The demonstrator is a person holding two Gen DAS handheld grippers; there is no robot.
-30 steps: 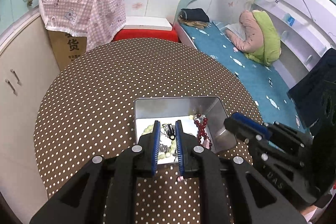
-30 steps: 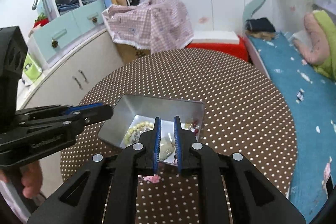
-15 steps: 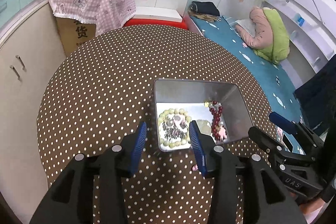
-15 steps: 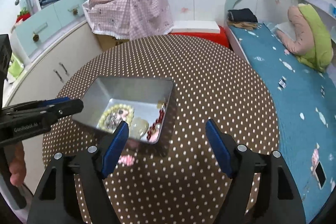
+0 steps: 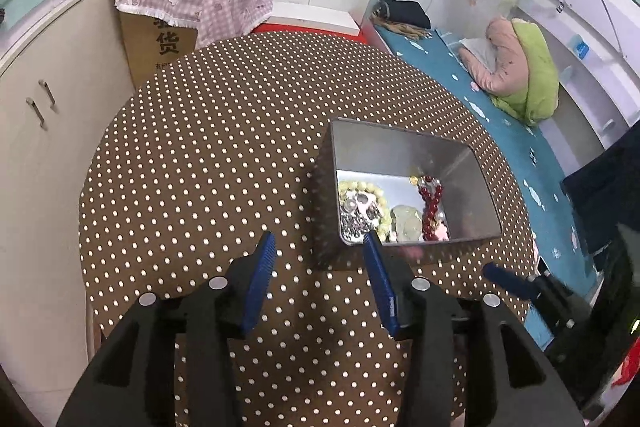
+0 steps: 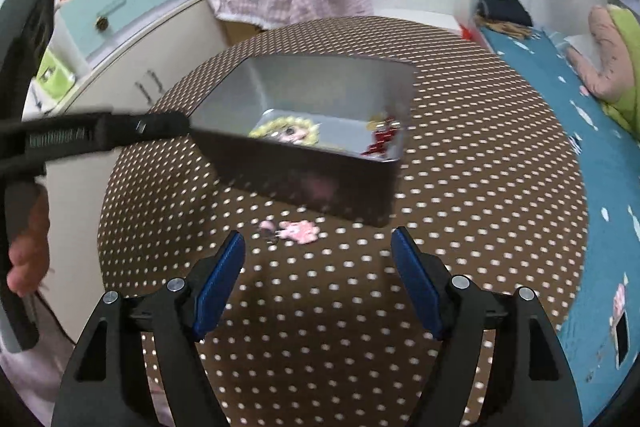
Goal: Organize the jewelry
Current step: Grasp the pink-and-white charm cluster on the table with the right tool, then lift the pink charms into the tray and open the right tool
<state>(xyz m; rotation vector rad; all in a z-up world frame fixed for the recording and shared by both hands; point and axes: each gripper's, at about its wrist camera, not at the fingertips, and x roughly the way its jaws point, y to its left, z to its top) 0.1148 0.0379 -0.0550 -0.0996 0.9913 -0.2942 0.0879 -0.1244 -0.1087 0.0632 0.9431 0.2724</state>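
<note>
- My left gripper [image 5: 318,245] stands partly open above the dotted brown tablecloth [image 5: 208,163]; its jaws have just been opening, and nothing sits between the blue pads [image 5: 262,267]; only cloth shows in the gap.
- My right gripper [image 6: 318,243] is spread wide, wider than the left; it too has just opened, and it holds nothing; spotted cloth fills the space between its pads [image 6: 416,291].
- The metal tin [image 5: 404,151] rests on the cloth, just beyond and to the right of my left fingertips; its near left corner lies close to my right-hand pad in the left wrist view.
- Inside the tin lie a ring of pale yellow-green beads [image 5: 382,205] on the left, with small dark and silvery pieces within it; a pale green stone piece [image 5: 406,223] in the middle; a red bead string [image 5: 432,201] on the right, with something pink by its near end.
- A small pink trinket [image 6: 300,230] lies on the cloth outside the tin, just in front of its near wall and beyond my right fingertips; it touches neither pad; the right wrist view is blurred, so I cannot tell what kind of piece it is.
- In the right wrist view my left gripper reaches in from the left, its tip at the tin's near left corner; whether it touches the wall I cannot tell.
- My left hand [image 6: 26,251] shows at the left edge of that view, wrapped round the handle.
</note>
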